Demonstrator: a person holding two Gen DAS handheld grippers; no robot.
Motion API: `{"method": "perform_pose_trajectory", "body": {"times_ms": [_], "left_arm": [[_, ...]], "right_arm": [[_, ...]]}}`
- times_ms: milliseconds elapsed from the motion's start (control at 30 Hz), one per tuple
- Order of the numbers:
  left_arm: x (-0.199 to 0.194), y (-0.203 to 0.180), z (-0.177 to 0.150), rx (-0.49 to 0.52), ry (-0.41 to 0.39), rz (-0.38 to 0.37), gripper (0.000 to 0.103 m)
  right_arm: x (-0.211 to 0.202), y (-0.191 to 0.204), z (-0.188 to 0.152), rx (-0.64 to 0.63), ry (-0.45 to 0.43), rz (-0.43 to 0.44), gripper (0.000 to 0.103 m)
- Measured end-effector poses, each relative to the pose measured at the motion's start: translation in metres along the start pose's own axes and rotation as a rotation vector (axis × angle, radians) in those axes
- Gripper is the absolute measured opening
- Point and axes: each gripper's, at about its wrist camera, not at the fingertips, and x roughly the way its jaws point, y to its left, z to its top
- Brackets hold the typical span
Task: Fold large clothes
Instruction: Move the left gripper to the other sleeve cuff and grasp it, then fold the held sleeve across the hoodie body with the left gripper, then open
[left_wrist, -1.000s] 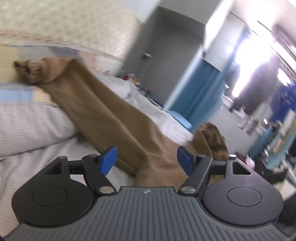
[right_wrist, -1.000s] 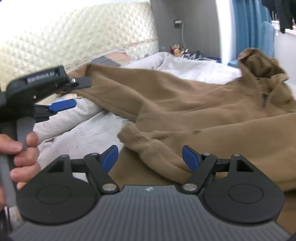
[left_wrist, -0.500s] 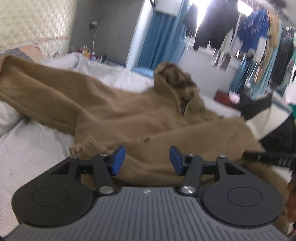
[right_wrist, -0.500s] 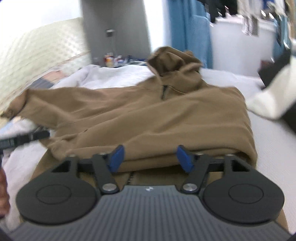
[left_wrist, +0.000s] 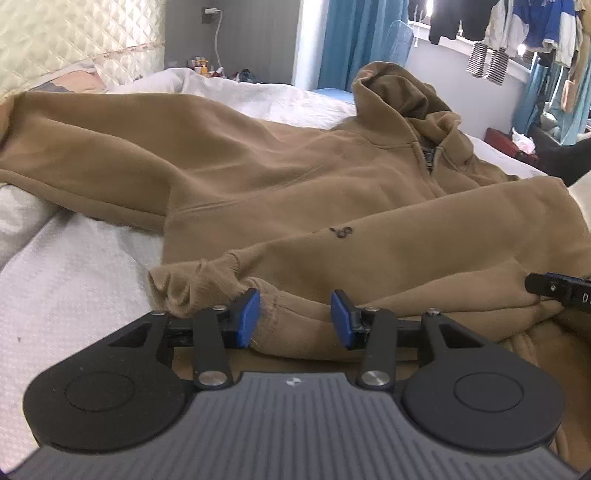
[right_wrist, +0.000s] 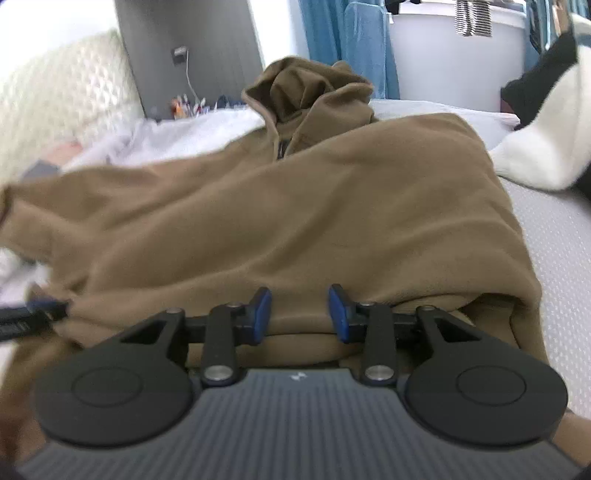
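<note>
1. A brown hoodie (left_wrist: 280, 177) lies spread on a bed (left_wrist: 74, 266) with a white cover, its hood (left_wrist: 399, 92) toward the far edge by the blue curtain (left_wrist: 354, 40).
2. One sleeve (left_wrist: 92, 147) stretches toward the quilted headboard (left_wrist: 74, 33) at the left; the other sleeve (left_wrist: 406, 243) is folded across the body, its ribbed cuff (left_wrist: 195, 284) near the bed's near edge.
3. The left gripper (left_wrist: 295, 319) is at the near edge, its jaws closing, with the cuffed sleeve and the hem fold between the blue pads (left_wrist: 247, 317); the pads are not yet seen pressing the cloth.
4. The right gripper (right_wrist: 300, 314) is also at the near hem, further right; its jaws are closing around a fold of the hoodie (right_wrist: 295, 206), the pads just beside the cloth.
5. A white and black garment (right_wrist: 539, 144) lies at the bed's right side.
</note>
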Motion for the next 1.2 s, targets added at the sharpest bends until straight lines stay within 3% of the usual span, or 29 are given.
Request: {"method": "perform_pose_trajectory", "body": {"times_ms": [133,267,367,567,700,733,867,967,1100,1133,1200], "left_arm": [[-0.008,0.017,0.015,-0.02,0.021,-0.037,0.05],[-0.028,0.045,0.044,0.003,-0.01,-0.009,0.051],[-0.034,0.081,0.069,0.092,-0.038,0.11,0.051],[-0.02,0.185,0.116,0.166,-0.041,0.389,0.051],[-0.009,0.242,0.141,0.22,-0.086,0.534,0.052],[-0.006,0.254,0.149,0.218,-0.088,0.569,0.056],[0.005,0.293,0.166,0.208,-0.099,0.608,0.07],[0.019,0.303,0.165,0.274,-0.081,0.645,0.074],[0.035,0.324,0.165,0.262,-0.024,0.656,0.074],[0.035,0.328,0.165,0.249,-0.023,0.644,0.073],[0.031,0.329,0.165,0.221,-0.017,0.621,0.048]], "right_arm": [[0.0,0.002,0.001,0.013,0.0,0.01,0.037],[0.001,0.001,0.004,0.068,0.0,0.033,0.037],[-0.001,0.003,0.006,0.077,-0.012,0.037,0.037],[0.005,0.005,0.012,0.077,0.003,0.034,0.037],[0.009,0.015,0.01,-0.003,-0.028,0.008,0.037],[0.011,0.019,0.008,-0.039,-0.047,-0.007,0.037],[0.02,0.032,0.006,-0.11,-0.046,-0.039,0.039],[0.023,0.031,0.011,-0.076,-0.039,-0.028,0.039],[0.026,0.033,0.014,-0.069,-0.032,-0.032,0.04],[0.026,0.034,0.015,-0.07,-0.03,-0.034,0.04],[0.027,0.036,0.016,-0.062,-0.025,-0.036,0.04]]}}
